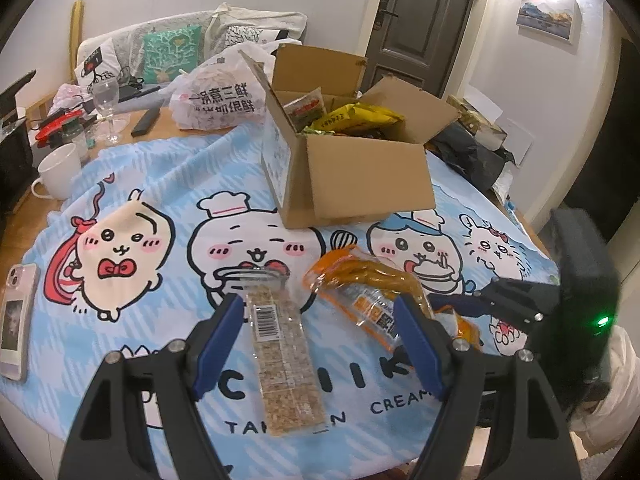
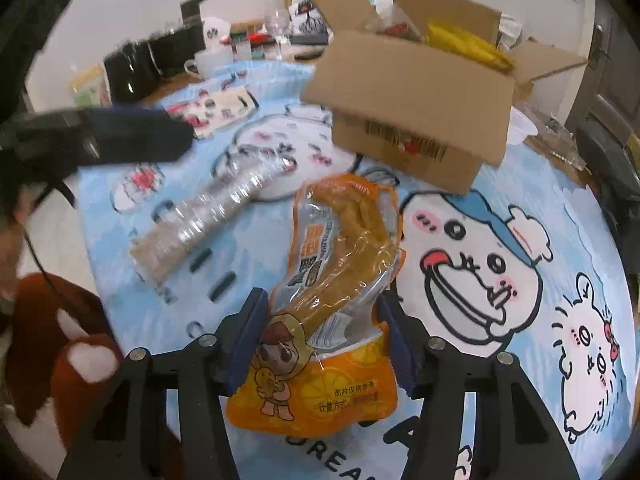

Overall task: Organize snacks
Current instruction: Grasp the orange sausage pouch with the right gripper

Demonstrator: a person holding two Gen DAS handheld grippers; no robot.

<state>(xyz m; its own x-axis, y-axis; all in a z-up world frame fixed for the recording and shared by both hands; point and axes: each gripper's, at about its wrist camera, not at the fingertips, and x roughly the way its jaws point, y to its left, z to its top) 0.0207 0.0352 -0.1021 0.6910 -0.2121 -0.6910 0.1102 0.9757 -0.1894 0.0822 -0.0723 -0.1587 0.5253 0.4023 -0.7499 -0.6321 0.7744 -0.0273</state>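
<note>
Left wrist view: left gripper (image 1: 320, 340) hangs spread over a clear-wrapped cracker pack (image 1: 280, 360) lying flat on the cartoon tablecloth (image 1: 160, 184), pads apart from it. Right wrist view: right gripper (image 2: 320, 336) pinches the orange snack pouch (image 2: 340, 264) below the cardboard box (image 2: 408, 92).

A white ceramic mug (image 1: 60, 170) stands at the far left edge of the light-blue cartoon-printed cloth (image 1: 168, 184), with a clear stemmed wine glass (image 1: 107, 98) behind it on the wooden tabletop. A smartphone in a pale case (image 1: 16, 320) lies flat on the cloth's left edge. A white printed plastic bag (image 1: 216, 96) sits further back, near what may be a black remote control (image 1: 145, 122).
</note>
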